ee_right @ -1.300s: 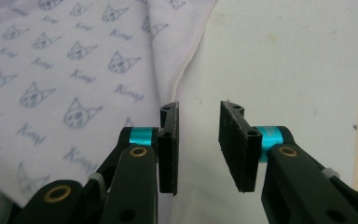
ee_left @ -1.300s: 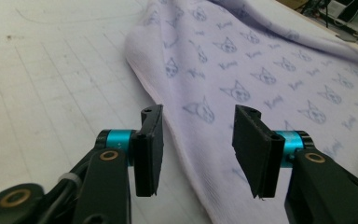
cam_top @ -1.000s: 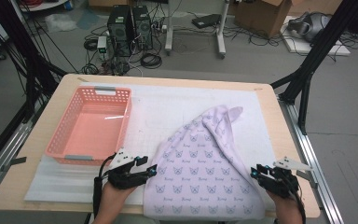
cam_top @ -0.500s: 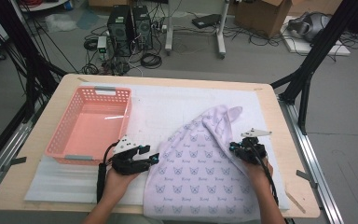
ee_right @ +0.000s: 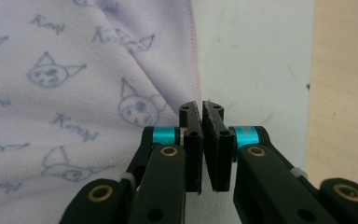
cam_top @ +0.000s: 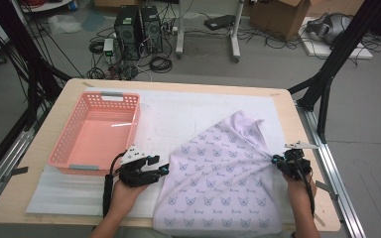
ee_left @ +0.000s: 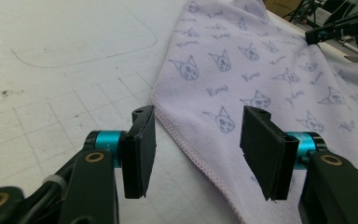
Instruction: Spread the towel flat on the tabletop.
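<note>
On the counter's (cam_top: 44, 148) near right, my right tool (cam_top: 281, 160) is clenched on the cloth's (cam_top: 218, 183) edge, my left tool (cam_top: 159, 170) released beside it; pulling one-handed could bunch it.

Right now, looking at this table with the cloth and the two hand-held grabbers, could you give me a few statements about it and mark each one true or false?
1. The pink basket has the cloth inside it. False: the basket holds no cloth; the lilac cloth lies spread on the white mat to its right.
2. The left gripper has its fingers apart. True: they stand open at the cloth's hemmed edge, not pressing on it.
3. The right gripper is wide open. False: its fingers are pressed together at the cloth's right edge, which is drawn taut toward them.
4. The cloth is printed with small cat-like faces. True.
5. The cloth hangs over the table's near edge. True, in the high view.
</note>
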### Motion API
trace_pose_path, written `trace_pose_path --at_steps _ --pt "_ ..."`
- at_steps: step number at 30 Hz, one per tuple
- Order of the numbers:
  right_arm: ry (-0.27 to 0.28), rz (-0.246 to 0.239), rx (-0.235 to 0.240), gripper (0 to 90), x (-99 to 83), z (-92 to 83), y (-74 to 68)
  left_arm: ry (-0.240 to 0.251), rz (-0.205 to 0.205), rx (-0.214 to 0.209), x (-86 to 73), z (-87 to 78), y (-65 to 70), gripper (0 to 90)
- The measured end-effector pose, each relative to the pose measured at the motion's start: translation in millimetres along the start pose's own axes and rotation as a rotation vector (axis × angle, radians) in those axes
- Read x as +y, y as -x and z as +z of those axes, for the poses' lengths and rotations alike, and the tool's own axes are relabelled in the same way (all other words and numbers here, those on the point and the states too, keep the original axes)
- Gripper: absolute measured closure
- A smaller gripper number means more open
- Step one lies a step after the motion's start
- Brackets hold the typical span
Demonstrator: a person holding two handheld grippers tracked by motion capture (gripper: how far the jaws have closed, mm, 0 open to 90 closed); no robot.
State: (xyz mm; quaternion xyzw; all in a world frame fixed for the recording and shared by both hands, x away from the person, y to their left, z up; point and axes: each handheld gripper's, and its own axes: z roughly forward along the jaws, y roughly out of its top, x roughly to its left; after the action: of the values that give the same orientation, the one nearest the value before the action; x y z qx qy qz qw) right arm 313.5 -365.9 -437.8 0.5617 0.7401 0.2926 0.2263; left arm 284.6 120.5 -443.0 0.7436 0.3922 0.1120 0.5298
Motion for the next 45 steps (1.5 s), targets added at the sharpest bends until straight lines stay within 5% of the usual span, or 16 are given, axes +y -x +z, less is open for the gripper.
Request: trace_pose_path --at_steps 2,5,10,18,28,31,34,37,38,45 --pt "0.007 0.004 -0.014 70.4 1.5 -1.5 -2.3 -0.001 0.0 0.001 -0.2 0.1 0.0 45.7" --pt "0.089 0.009 0.009 59.4 12.2 -6.2 -10.1 0.0 0.003 0.004 -0.1 -0.1 -0.9 45.7" --pt "0.144 -0.083 0.127 51.9 42.9 3.5 -41.1 -0.003 0.005 0.004 -0.5 0.9 -1.1 45.5" --pt "0.088 -0.202 0.287 50.0 86.5 38.6 -93.5 -0.007 0.012 -0.003 -0.6 -0.2 -0.6 45.2" --pt "-0.005 -0.283 0.37 41.9 121.8 84.9 -152.5 -0.017 0.015 -0.008 -2.5 0.7 0.8 44.7" --pt "-0.036 -0.313 0.374 43.5 125.4 97.6 -170.6 -0.019 0.014 -0.01 -2.8 0.7 1.2 44.7" --pt "-0.086 -0.372 0.327 54.2 124.6 108.4 -186.5 -0.02 0.018 -0.01 -2.7 0.0 0.3 44.7" --pt "-0.067 -0.386 0.326 81.8 124.5 106.9 -190.9 -0.02 0.017 -0.011 -2.9 0.1 0.2 44.7" --pt "-0.064 -0.394 0.321 84.8 124.1 105.7 -192.2 -0.022 0.02 -0.01 -3.0 0.3 0.2 44.7" --pt "0.064 -0.377 0.356 86.6 125.9 69.3 -179.6 -0.023 0.02 -0.009 -2.8 -0.2 0.4 44.8"
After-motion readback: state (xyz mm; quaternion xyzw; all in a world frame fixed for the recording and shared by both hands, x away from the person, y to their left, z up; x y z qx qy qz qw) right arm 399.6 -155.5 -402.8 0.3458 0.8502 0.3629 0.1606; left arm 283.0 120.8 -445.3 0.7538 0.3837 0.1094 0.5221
